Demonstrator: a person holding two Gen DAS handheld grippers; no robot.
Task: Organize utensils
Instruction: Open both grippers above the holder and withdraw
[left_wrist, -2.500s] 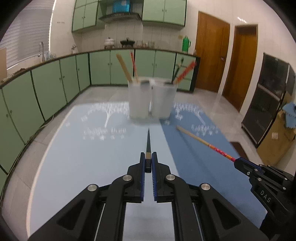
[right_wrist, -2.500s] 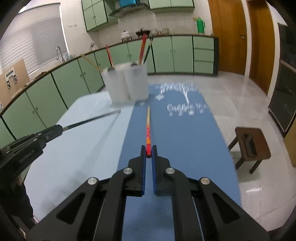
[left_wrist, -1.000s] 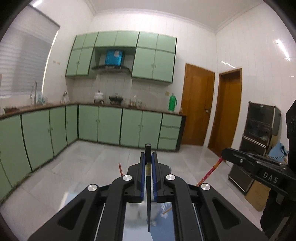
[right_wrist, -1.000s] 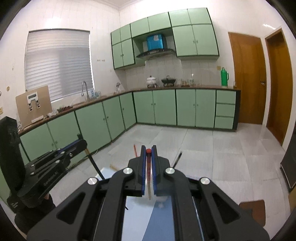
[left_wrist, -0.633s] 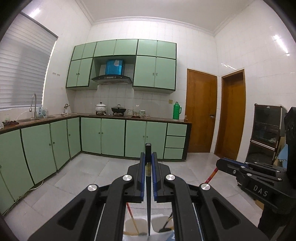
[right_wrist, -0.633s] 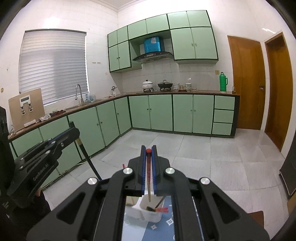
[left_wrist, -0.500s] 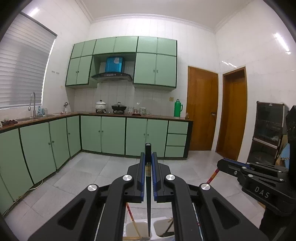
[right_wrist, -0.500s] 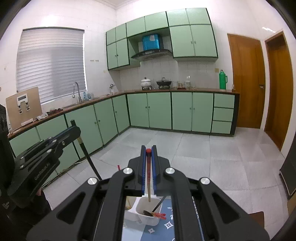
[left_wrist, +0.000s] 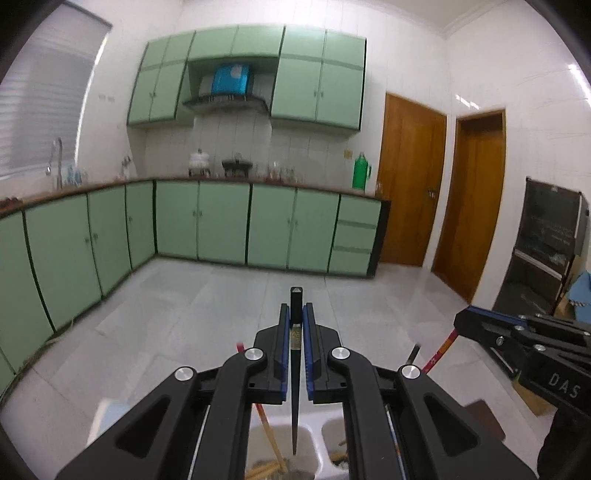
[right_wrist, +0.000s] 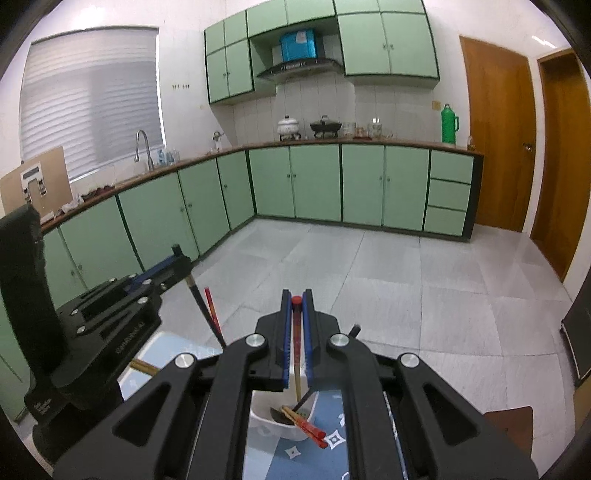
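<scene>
Black and slim, a chopstick (left_wrist: 295, 373) hangs upright, clenched between the blue-padded fingers (left_wrist: 283, 347) of the left claw (left_wrist: 296, 317), its blunt top poking just above the fingertips and its tapered point reaching down into the mouth of the left white cup (left_wrist: 310, 448) below. That cup already has wooden chopsticks (left_wrist: 271, 439) leaning inside it, and a second white cup (left_wrist: 332, 443) stands touching it on the right. In the right wrist view the right claw (right_wrist: 296, 306) is likewise clamped on a chopstick, this one red-topped with a wooden lower half (right_wrist: 296, 354), held vertical with its lower end inside the rim of a white cup (right_wrist: 284, 424). Red-ended chopsticks (right_wrist: 306, 426) and a dark utensil (right_wrist: 280, 415) lie slanted in that cup, their red ends sticking out over its near rim. The cup stands on the blue part of the table (right_wrist: 295, 458), printed with white stars; a paler part of the table (right_wrist: 173, 350) shows to the left. From each camera the other claw appears at the side, holding its stick at a slant. Beyond lie a grey tiled floor (right_wrist: 369, 266), green cabinets (right_wrist: 314, 184), and two brown doors (left_wrist: 410, 181).
</scene>
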